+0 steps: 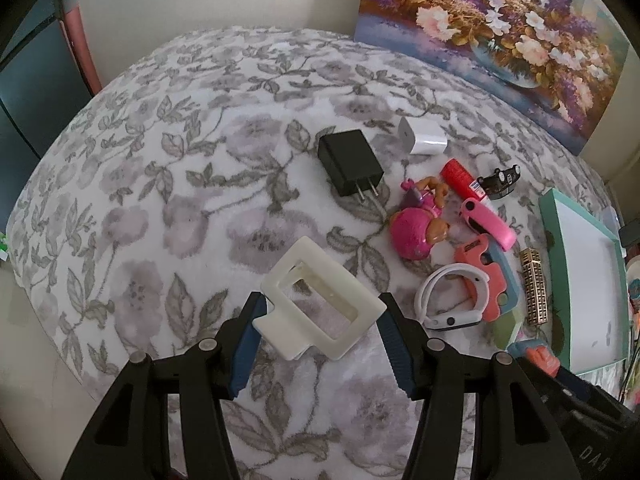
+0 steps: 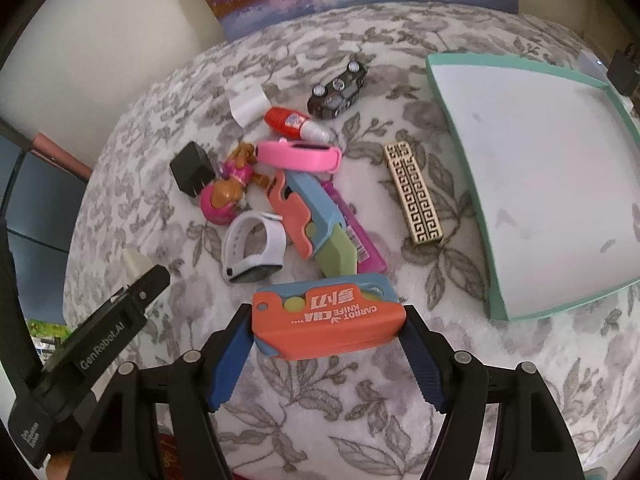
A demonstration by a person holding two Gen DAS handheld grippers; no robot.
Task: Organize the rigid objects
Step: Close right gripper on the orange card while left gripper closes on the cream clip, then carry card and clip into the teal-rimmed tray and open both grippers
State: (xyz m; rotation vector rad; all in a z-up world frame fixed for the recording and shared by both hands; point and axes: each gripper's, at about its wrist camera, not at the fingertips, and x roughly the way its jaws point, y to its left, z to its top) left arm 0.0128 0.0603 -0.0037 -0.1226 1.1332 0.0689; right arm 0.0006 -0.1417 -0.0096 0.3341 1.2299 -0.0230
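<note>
My left gripper is shut on a cream rectangular hair claw clip, held tilted just above the flowered blanket. My right gripper is shut on a folded orange and blue carrot knife toy, gripped by its two ends. A corner of that toy also shows at the lower right of the left wrist view. The teal tray with a white floor lies to the right of the right gripper and holds nothing.
A pile lies on the blanket: black charger, white charger, red tube, toy car, pink doll, pink case, open carrot knife, white wristband, gold patterned bar. A flower painting leans on the wall.
</note>
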